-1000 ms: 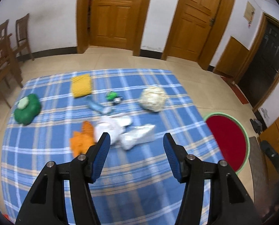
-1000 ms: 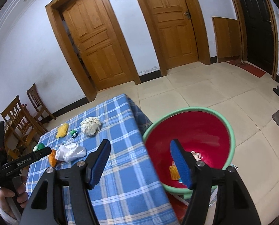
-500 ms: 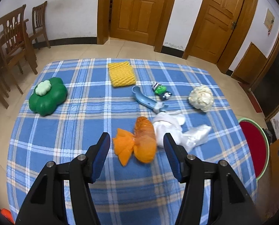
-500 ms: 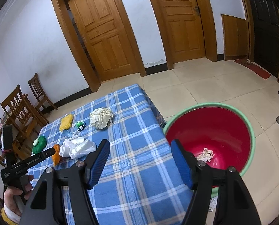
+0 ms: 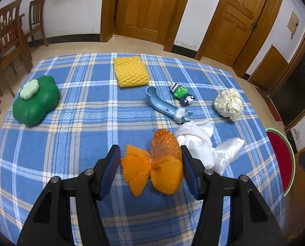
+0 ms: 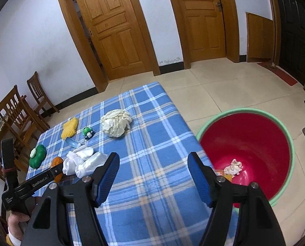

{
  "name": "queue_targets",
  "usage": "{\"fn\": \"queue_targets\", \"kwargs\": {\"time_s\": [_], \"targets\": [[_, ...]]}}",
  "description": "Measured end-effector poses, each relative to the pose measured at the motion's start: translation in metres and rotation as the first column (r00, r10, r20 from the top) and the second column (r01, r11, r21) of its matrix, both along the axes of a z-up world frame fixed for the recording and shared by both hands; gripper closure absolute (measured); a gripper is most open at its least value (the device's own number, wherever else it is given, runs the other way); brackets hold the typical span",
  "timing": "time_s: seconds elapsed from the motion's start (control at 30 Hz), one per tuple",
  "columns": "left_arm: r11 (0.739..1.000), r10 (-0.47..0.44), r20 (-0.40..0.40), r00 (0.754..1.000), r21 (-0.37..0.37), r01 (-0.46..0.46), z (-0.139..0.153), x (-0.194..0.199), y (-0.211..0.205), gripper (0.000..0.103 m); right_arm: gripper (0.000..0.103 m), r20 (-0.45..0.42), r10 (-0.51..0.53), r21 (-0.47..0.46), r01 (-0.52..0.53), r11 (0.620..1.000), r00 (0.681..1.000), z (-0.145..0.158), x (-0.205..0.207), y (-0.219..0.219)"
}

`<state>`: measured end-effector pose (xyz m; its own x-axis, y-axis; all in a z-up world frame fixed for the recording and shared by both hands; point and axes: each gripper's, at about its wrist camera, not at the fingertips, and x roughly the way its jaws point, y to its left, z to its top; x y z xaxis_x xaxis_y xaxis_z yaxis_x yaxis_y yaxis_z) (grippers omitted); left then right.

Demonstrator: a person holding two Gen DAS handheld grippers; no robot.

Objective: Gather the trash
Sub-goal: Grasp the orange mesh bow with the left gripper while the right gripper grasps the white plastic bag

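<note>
An orange mesh bag (image 5: pixel 162 164) lies crumpled on the blue plaid tablecloth (image 5: pixel 80 123). My left gripper (image 5: pixel 149 166) is open around it, one finger on each side; the right pad sits close to the bag, the left pad stands clear. Beside it lie a white plastic and cloth heap (image 5: pixel 199 143) and a crumpled paper ball (image 5: pixel 229 104). My right gripper (image 6: pixel 153 176) is open and holds nothing, above the table's right edge, near the red basin (image 6: pixel 254 139). In the basin lies a crumpled white paper (image 6: pixel 233 166).
On the cloth also sit a green clover toy (image 5: pixel 35 100), a yellow sponge (image 5: pixel 130 73), a blue scoop (image 5: pixel 160 102) and a small green figure (image 5: pixel 181 93). Wooden chairs (image 5: pixel 7 37) stand left of the table. The basin stands on the tiled floor to the right.
My left gripper has come down and forward, so the orange bag now lies between its fingers. The right gripper has swung from over the basin towards the table.
</note>
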<state>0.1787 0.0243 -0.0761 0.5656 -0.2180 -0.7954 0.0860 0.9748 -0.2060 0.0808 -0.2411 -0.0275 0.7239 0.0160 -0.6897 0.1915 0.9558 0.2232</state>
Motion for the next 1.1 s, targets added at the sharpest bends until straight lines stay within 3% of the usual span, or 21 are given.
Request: {"fn": "queue_targets", "kwargs": {"time_s": [0.47, 0.53, 0.77, 1.1], "targets": [[0.999, -0.005, -0.004, 1.0, -0.046, 0.005, -0.011, 0.012, 0.014, 0.044, 0.03, -0.056, 0.061, -0.035, -0.063, 0.997, 0.997, -0.016, 0.034, 0.042], [0.998, -0.012, 0.001, 1.0, -0.054, 0.012, -0.011, 0.012, 0.015, 0.048, 0.03, -0.062, 0.072, -0.038, -0.074, 0.997, 0.995, -0.019, 0.037, 0.048], [0.998, -0.006, 0.003, 1.0, -0.067, 0.006, -0.014, 0.012, 0.023, 0.083, 0.029, -0.078, 0.117, -0.03, -0.12, 0.992, 0.99, -0.025, 0.045, 0.063], [0.994, 0.035, 0.017, 0.999, -0.108, -0.033, -0.005, 0.003, 0.038, 0.085, 0.021, -0.084, 0.235, -0.052, -0.239, 0.97, 0.968, -0.031, 0.055, 0.093]]}}
